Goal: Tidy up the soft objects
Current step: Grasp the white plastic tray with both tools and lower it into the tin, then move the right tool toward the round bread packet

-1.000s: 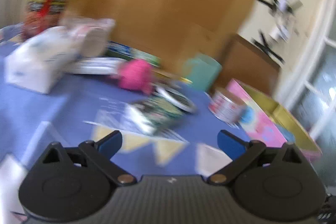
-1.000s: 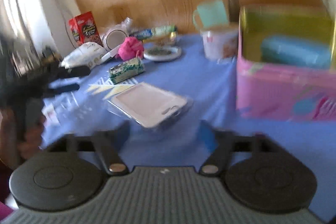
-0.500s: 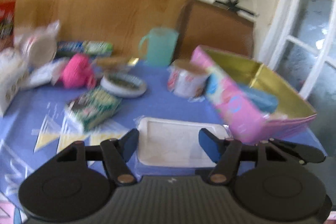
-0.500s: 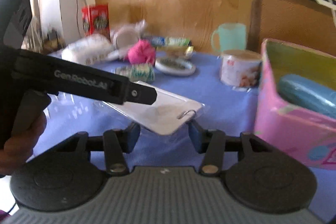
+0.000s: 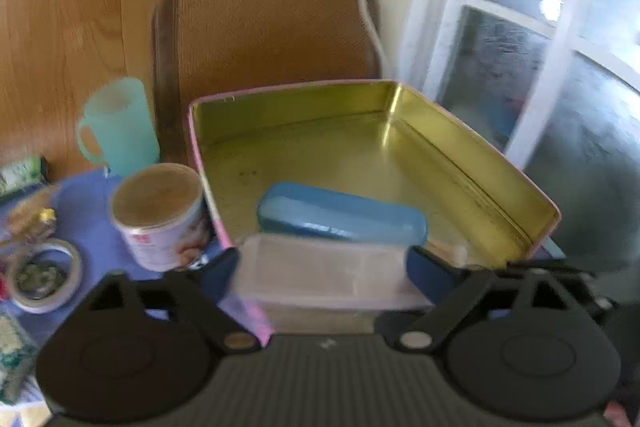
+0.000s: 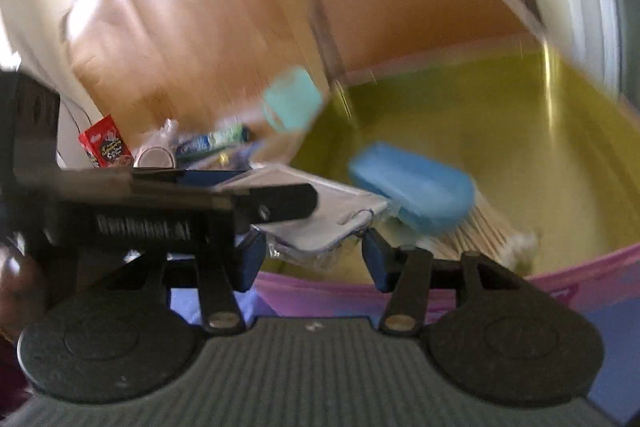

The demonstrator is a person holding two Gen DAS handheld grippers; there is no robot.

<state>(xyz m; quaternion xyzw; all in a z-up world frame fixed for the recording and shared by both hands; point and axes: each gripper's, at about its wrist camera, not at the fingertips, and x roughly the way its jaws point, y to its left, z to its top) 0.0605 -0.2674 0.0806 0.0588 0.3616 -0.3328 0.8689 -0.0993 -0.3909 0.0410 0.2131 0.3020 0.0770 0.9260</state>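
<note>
My left gripper point(image 5: 320, 269) is shut on a flat white pouch in clear wrap point(image 5: 324, 273) and holds it over the near edge of the pink tin with a gold inside point(image 5: 460, 147). A blue soft case point(image 5: 340, 215) lies in the tin. In the right wrist view the left gripper point(image 6: 280, 199) holds the pouch point(image 6: 320, 223) above the tin's rim point(image 6: 560, 267), next to the blue case point(image 6: 416, 187). My right gripper point(image 6: 314, 259) is open and empty, just below the pouch in front of the tin.
A round can point(image 5: 160, 215), a teal mug point(image 5: 116, 127) and a tape roll point(image 5: 42, 275) stand on the blue cloth left of the tin. A brown chair point(image 5: 264, 39) stands behind it. A red box point(image 6: 106, 147) and packets sit far left.
My left gripper took the white pouch off the table and carried it right to the tin. The right gripper followed toward the tin, still open.
</note>
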